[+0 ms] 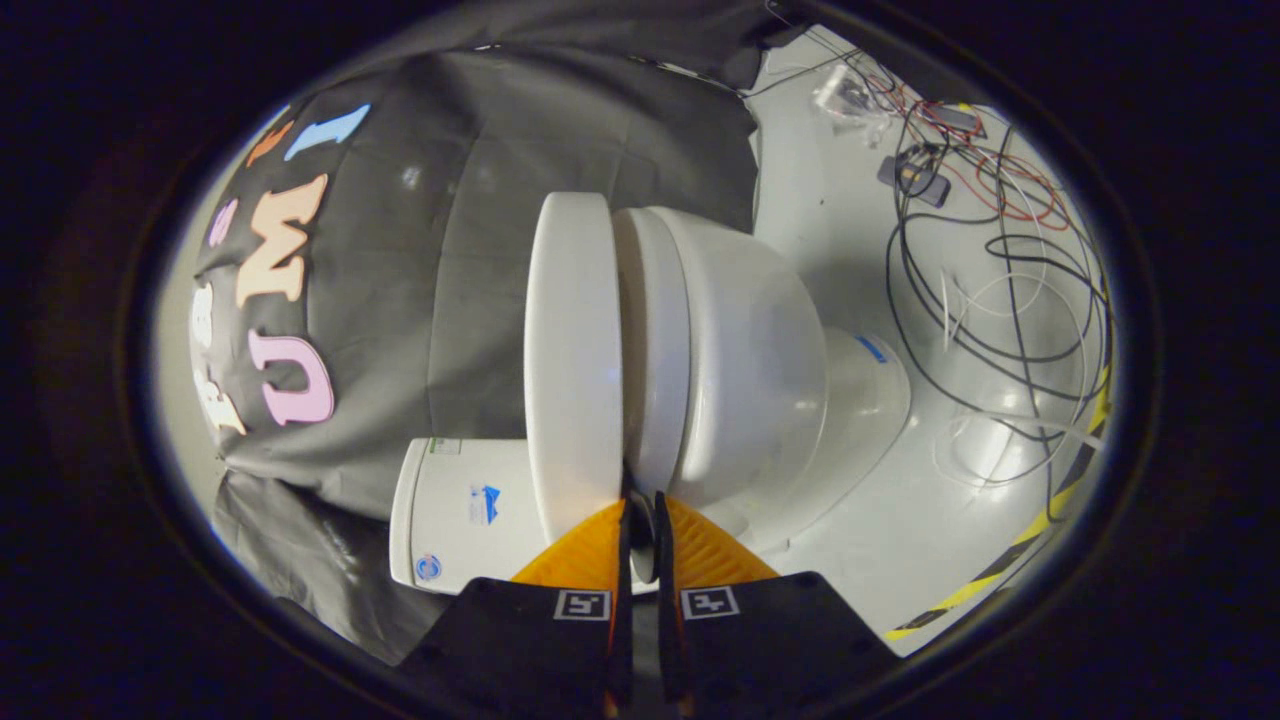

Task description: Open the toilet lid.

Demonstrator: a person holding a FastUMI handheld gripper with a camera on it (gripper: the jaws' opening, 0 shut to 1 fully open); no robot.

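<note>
The view is rolled sideways, so the white toilet lies across it. Its lid [573,360] is a thick white disc resting beside the seat ring [655,350], with a thin dark seam between them. The bowl [750,370] bulges on the seat's other side, and the tank [455,510] stands beside the lid's near end. My gripper [640,505] has its fingers drawn together to a narrow slit. The fingertips sit right at the seam between lid and seat at its near end. Whether they hold anything is hidden in the slit.
A white floor [900,520] runs beyond the bowl, with loose black, red and white cables [1000,270] tangled on it and yellow-black tape [1000,570] along its edge. Black cloth [420,300] hangs behind the lid and tank.
</note>
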